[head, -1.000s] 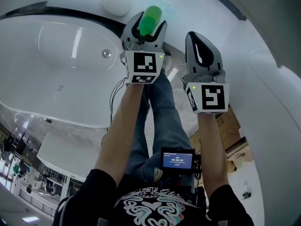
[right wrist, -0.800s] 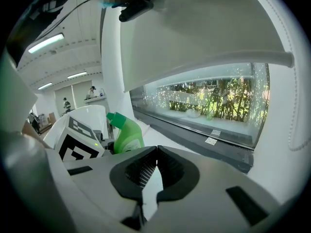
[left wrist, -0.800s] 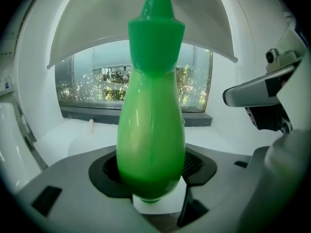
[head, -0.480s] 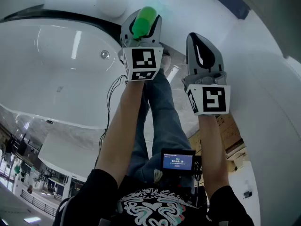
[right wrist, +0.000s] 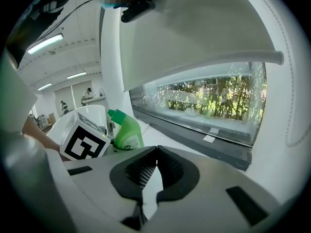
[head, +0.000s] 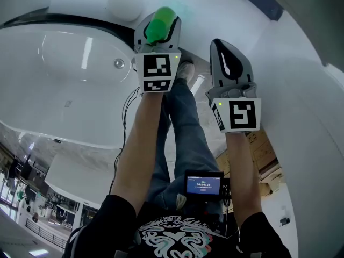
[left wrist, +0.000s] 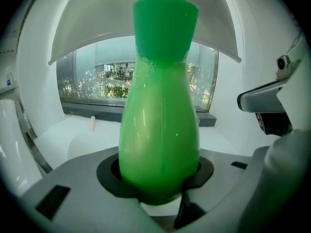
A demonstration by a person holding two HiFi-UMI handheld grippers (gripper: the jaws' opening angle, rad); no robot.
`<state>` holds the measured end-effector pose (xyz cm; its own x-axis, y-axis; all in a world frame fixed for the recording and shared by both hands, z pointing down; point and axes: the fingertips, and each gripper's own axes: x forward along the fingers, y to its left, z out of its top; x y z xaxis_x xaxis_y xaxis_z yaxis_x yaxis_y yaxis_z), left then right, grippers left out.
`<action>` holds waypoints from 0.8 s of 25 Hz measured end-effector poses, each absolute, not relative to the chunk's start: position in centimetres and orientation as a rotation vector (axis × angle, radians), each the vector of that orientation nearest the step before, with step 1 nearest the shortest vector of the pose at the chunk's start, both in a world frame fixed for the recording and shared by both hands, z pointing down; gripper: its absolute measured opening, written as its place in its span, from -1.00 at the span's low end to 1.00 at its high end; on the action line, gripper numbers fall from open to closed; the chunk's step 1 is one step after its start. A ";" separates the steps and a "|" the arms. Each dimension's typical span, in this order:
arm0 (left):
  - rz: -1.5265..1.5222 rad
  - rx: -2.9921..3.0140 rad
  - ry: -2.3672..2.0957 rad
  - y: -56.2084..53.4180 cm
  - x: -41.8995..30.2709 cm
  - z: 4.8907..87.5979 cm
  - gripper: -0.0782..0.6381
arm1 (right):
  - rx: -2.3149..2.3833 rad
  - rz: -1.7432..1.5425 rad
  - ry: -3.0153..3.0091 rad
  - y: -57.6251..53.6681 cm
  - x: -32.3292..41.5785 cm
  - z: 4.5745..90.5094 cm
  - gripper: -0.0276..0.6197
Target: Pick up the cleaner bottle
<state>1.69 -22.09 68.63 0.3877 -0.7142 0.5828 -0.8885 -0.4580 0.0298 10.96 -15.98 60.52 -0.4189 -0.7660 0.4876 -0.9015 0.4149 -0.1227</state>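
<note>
1. The cleaner bottle (head: 160, 24), green with a green cap, is seen upright just past the right end of the white bathtub (head: 64, 98), close to its dark rim (head: 80, 19).
2. The left gripper (left wrist: 160, 178) is placed around the lower body of the bottle. Its jaws have just been closing, and the black pads (left wrist: 109, 173) are laid against both sides of the bottle, so it is gripped with the jaws fairly wide.
3. The right gripper (head: 227, 47) is held further to the right of the bathtub, apart from the bottle. Its jaws are brought together at the tips, and nothing is held between them.
4. Whether the base of the bottle rests on the white ledge (right wrist: 160, 139) beside the bathtub cannot be told.
5. A wide window (right wrist: 209, 93) is seen beyond that ledge.
</note>
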 end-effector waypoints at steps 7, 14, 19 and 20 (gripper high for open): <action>0.561 2.178 -1.369 -23.1 -0.1 69.0 -0.23 | 1.441 0.529 -2.323 -16.3 10.4 60.5 -0.83; 0.249 1.944 -1.262 -23.9 -2.0 69.1 -0.24 | 1.462 0.571 -2.327 -16.3 10.7 60.6 -0.83; 0.056 1.863 -1.153 -23.4 -1.7 68.9 -0.25 | 1.476 0.608 -2.330 -15.9 11.2 60.9 -0.83; 0.014 1.861 -1.122 -23.3 -1.5 68.7 -0.25 | 1.476 0.604 -2.335 -15.8 11.3 60.9 -0.83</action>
